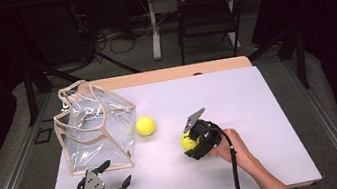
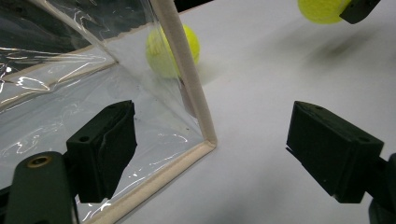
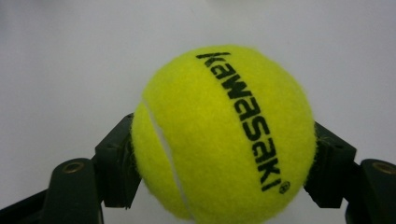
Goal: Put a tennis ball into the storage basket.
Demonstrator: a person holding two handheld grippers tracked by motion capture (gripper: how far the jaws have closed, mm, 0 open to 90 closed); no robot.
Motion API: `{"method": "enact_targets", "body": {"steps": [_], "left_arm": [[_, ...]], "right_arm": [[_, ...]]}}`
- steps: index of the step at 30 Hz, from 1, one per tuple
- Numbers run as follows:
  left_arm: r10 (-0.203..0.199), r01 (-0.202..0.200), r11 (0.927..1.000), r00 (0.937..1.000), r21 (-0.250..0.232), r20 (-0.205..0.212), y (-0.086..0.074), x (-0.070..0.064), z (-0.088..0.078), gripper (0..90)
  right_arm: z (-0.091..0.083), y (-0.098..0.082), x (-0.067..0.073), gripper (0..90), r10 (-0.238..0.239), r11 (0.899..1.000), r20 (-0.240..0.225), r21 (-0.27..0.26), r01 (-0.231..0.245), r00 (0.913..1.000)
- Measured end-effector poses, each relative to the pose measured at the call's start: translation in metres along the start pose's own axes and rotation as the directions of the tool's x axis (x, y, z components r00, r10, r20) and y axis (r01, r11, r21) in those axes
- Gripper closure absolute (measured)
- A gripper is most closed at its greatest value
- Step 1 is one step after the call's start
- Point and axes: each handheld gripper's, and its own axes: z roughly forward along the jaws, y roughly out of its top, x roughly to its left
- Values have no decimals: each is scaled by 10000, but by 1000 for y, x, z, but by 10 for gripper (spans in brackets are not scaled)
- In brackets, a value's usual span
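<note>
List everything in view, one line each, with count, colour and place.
held ball: one, yellow, black lettering, between the right gripper's jaws.
loose ball: one, yellow, on the table beside the bag.
bag: one, clear with beige trim, standing at the table's left.
table: one, white top.
chair: one, dark, on the floor beyond the table.
left gripper: one, black, open, at the bag's near corner.
right gripper: one, black, shut on the held ball.
</note>
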Motion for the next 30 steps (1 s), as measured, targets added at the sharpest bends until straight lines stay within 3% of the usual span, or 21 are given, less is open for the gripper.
{"method": "enact_targets", "body": {"steps": [30], "left_arm": [[8,-8,10000,10000,-51,33,0,0,1,158]], "right_arm": [[4,17,1,260,-186,9987,-11,-465,185,9998]]}}
